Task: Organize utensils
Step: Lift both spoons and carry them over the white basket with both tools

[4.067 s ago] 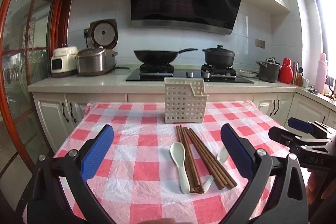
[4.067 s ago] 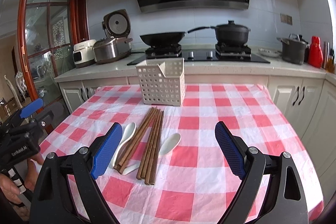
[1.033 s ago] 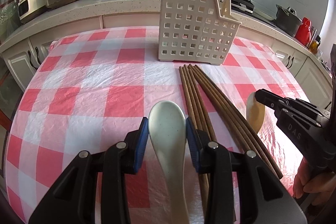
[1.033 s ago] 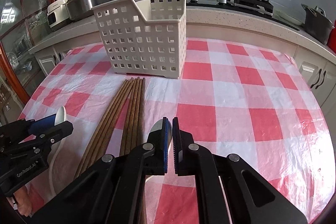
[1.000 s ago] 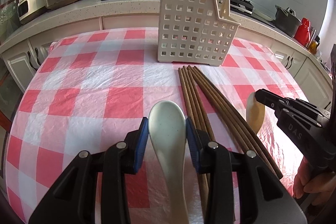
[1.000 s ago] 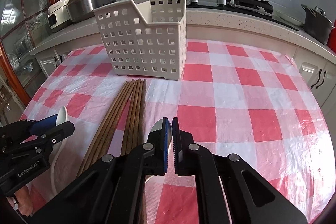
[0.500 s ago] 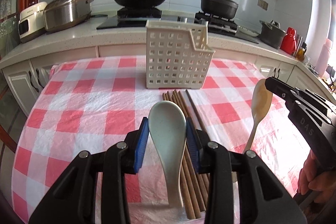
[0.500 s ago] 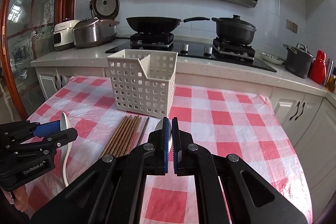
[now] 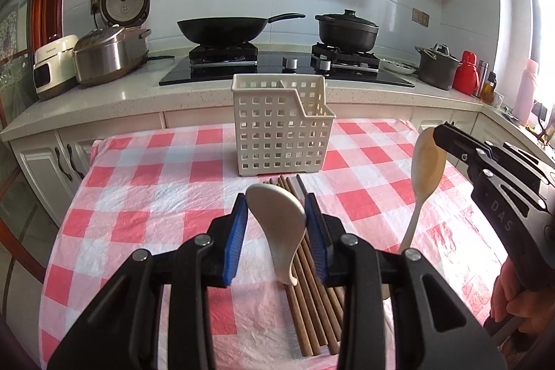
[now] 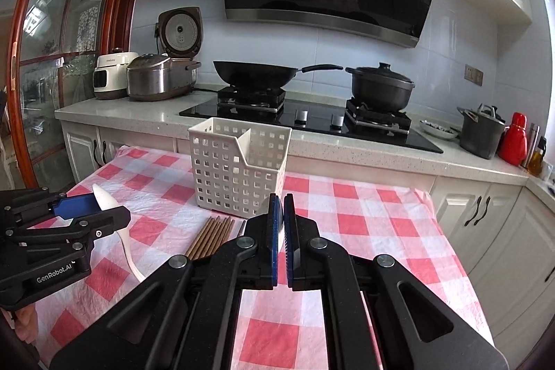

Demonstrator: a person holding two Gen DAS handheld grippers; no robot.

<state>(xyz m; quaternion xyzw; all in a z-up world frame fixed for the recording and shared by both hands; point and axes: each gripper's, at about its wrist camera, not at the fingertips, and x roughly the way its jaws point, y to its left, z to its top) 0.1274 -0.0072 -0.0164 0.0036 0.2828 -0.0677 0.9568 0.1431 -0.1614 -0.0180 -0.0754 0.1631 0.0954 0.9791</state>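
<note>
Counter (image 9: pixel 145 196) with red-white checked cloth, white perforated caddy (image 9: pixel 281 130) standing upright at its far middle, two compartments split by a divider. Caddy is the landmark. Chopsticks (image 9: pixel 312 293), brown bundle, lie flat on the cloth just in front of the caddy, near ends pointing away from it, tips close to its base. Left gripper (image 9: pixel 276 231) sits in front of the caddy above the chopsticks, jaws clamped on the bowl of a white spoon (image 9: pixel 277 217), handle hanging down clear of the cloth. Right gripper (image 10: pixel 280 241) is in front and to the right of the caddy, jaws closed tight on a second spoon (image 9: pixel 425 169), bowl up, handle angled down, off the cloth. Both spoons are outside the caddy.
</note>
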